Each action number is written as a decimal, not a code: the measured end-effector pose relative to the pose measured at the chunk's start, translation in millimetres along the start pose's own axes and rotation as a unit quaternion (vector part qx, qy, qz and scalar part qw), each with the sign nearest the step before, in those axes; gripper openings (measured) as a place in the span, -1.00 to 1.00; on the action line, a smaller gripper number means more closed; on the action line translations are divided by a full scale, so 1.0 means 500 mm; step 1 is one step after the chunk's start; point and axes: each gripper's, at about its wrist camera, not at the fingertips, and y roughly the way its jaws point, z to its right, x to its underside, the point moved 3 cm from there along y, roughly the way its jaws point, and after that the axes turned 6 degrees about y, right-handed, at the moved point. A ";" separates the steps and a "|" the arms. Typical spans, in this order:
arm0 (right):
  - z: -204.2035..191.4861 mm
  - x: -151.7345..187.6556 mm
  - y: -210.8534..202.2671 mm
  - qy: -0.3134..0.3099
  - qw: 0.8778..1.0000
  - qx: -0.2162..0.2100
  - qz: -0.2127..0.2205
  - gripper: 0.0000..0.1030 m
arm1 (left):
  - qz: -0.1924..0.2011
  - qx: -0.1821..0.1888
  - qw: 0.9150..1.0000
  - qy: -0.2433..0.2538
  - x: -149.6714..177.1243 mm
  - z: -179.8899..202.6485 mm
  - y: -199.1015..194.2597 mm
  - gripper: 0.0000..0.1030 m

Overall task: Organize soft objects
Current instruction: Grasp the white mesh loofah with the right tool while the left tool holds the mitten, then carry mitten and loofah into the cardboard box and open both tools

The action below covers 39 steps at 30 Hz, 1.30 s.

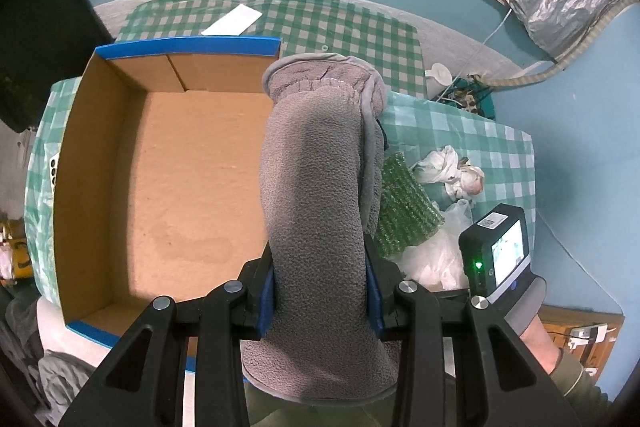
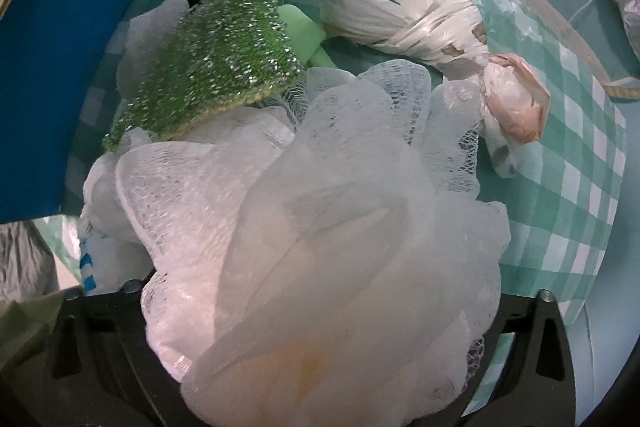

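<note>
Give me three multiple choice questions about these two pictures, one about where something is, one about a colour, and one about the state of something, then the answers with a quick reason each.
1. Where is the grey fleece cloth?
A. Flat in the box
B. Clamped in the left hand-held gripper
C. Under the loofah

2. What colour is the rim tape on the cardboard box?
A. Red
B. Yellow
C. Blue

3. What is inside the box?
A. Nothing
B. A green scrubber
C. A white loofah

Answers:
1 B: the blue pads press on both sides of the cloth, which hangs over the box's right edge.
2 C: a blue strip runs along the box's far rim.
3 A: only bare cardboard floor shows; the green scrubber and white loofah lie on the checked tablecloth, the loofah right below the right hand-held gripper.
</note>
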 end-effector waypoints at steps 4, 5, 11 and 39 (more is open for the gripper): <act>0.008 0.000 -0.026 0.001 1.000 -0.013 0.004 0.56 | 0.000 0.002 1.000 0.001 0.003 -0.001 -0.003 -0.28; 0.010 -0.001 -0.030 0.001 1.000 -0.015 0.004 0.53 | 0.001 0.003 1.000 0.001 0.004 -0.001 -0.005 -0.28; 0.019 0.012 -0.067 0.002 1.000 -0.023 0.012 0.41 | 0.003 0.004 1.000 0.004 0.009 0.001 -0.010 -0.28; -0.015 -0.041 -0.341 -0.011 0.994 -0.053 0.094 0.39 | 0.041 -0.011 0.998 -0.039 0.064 -0.074 -0.104 -0.28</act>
